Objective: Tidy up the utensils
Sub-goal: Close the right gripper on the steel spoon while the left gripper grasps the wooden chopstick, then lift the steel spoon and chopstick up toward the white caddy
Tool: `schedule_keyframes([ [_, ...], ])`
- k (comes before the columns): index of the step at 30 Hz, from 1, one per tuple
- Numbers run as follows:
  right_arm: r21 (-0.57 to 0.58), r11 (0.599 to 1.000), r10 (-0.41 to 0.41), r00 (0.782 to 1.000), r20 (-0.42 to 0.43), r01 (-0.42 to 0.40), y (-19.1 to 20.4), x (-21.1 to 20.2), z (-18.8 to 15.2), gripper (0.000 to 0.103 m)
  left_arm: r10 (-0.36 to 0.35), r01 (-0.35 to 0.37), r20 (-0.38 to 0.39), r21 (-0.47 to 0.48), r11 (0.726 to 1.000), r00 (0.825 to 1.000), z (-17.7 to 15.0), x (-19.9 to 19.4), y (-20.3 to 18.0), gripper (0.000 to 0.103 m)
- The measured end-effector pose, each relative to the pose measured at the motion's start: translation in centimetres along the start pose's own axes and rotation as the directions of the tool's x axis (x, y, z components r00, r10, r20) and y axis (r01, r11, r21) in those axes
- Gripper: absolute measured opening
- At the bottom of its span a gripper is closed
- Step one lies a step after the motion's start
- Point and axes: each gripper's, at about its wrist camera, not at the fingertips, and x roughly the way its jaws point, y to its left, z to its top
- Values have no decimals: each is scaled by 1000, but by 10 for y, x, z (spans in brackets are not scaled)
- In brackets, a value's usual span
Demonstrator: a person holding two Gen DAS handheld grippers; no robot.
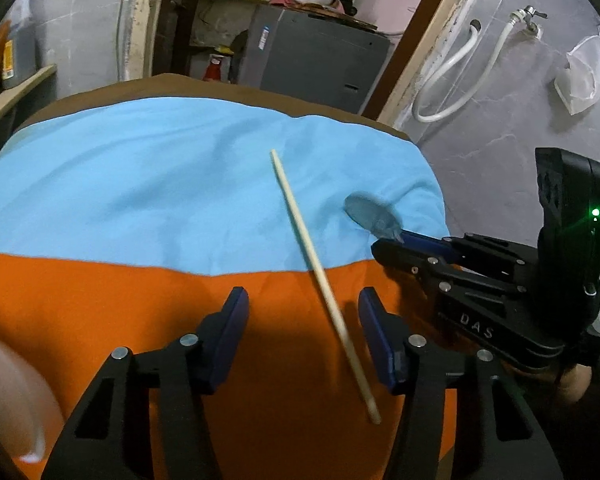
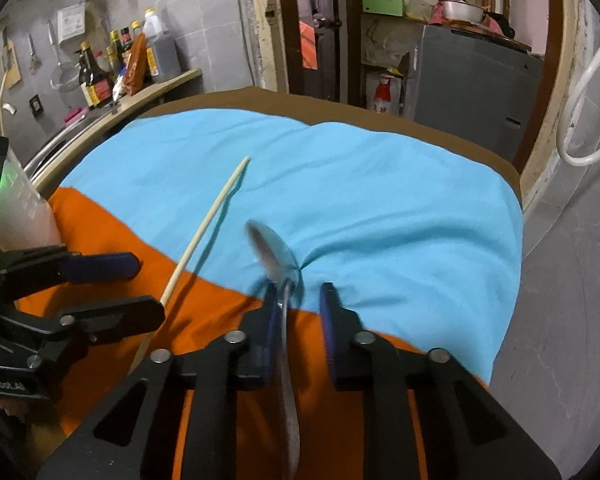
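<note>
My left gripper (image 1: pixel 303 338) hangs over the orange cloth (image 1: pixel 100 312) with its jaws spread wide and nothing held. A chopstick (image 1: pixel 320 276) lies slantwise on the cloths, running from the blue cloth (image 1: pixel 140 168) ahead of the jaws back between them, its near end closer to my right-hand finger than to the left one; I see no contact with either finger.

My right gripper (image 2: pixel 298 328) has its jaws parted, with a spoon (image 2: pixel 274 256) lying between them. The handle runs back along the inner face of the left finger, while the right finger stands apart from it. The bowl pokes out just ahead of the fingertips, over the edge where blue meets orange. I cannot tell whether the handle is actually touching the finger or only lying beside it.
</note>
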Motion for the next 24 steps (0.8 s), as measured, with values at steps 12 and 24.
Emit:
schedule_keyframes([
  [12,52,997,60,998,-5,-60,-16,2,4,9,-27,25,-68,-24,999,997,27,20,3,15],
  [24,-52,998,-30,999,-28,28,7,1,-2,28,-11,7,-107,-36,999,994,12,8,10,2],
])
